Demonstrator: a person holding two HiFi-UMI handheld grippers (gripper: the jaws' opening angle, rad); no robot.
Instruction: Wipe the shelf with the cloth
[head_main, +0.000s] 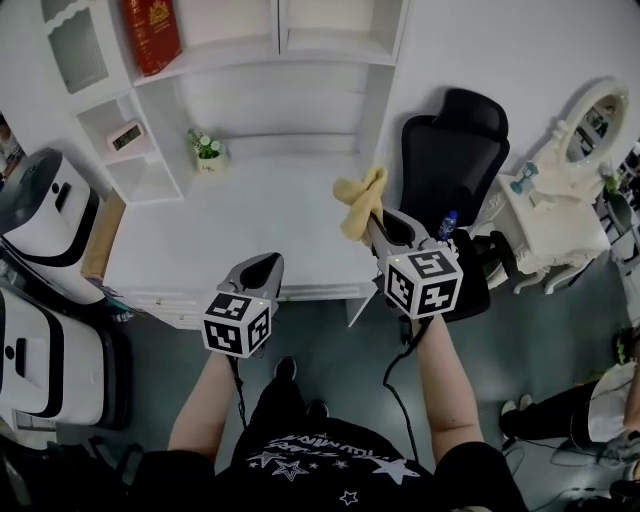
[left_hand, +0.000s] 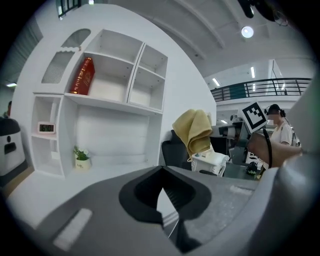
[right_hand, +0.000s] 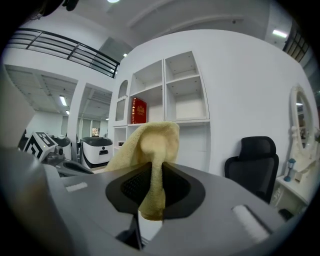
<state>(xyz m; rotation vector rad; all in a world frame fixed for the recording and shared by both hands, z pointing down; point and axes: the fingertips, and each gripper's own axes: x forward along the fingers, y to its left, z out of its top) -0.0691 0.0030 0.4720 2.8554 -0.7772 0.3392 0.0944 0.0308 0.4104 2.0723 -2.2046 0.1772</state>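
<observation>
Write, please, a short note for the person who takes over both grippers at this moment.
Right gripper: shut on the yellow cloth, which it holds up in the air over the right part of the desk surface.
Left gripper: shut, empty, by the desk's front edge.
Shelf: holds a red book, a clock and a potted plant.
Done: cloth is in the grip.
Left: apparently all the wiping.

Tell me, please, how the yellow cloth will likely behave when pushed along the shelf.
Probably floppy: the cloth droops in folds above the right gripper pinching it. Likely light, held by one pinch; its nappy surface should drag, not slide.
</observation>
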